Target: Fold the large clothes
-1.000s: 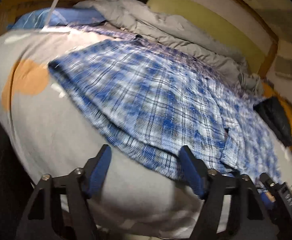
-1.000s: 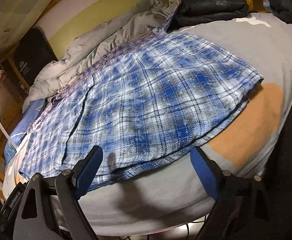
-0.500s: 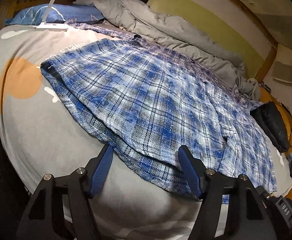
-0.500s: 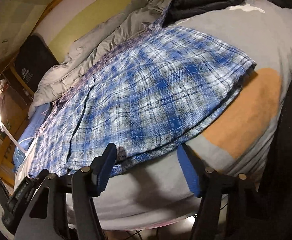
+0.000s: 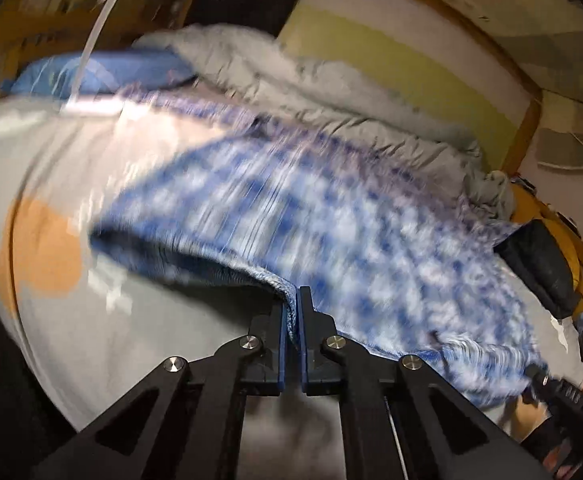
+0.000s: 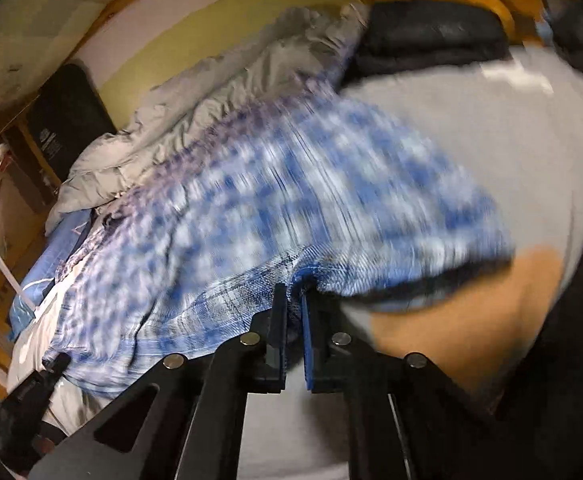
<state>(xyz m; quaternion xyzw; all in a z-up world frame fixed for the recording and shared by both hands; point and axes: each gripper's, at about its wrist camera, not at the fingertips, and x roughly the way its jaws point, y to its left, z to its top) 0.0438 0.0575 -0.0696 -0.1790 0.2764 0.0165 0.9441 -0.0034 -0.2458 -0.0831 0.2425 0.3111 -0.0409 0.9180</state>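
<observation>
The left gripper [image 5: 296,300] and right gripper [image 6: 293,294] have just clenched the near hem of the plaid shirt [image 5: 331,208] on the bed [image 5: 71,340]. Lift both evenly toward 12 o'clock (keep hem taut).

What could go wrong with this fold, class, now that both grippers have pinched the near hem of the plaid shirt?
The left gripper and right gripper, jaws just closed, hold only the hem's edge of the plaid shirt; it could slip. The far side lies against the rumpled grey duvet and might snag.
</observation>
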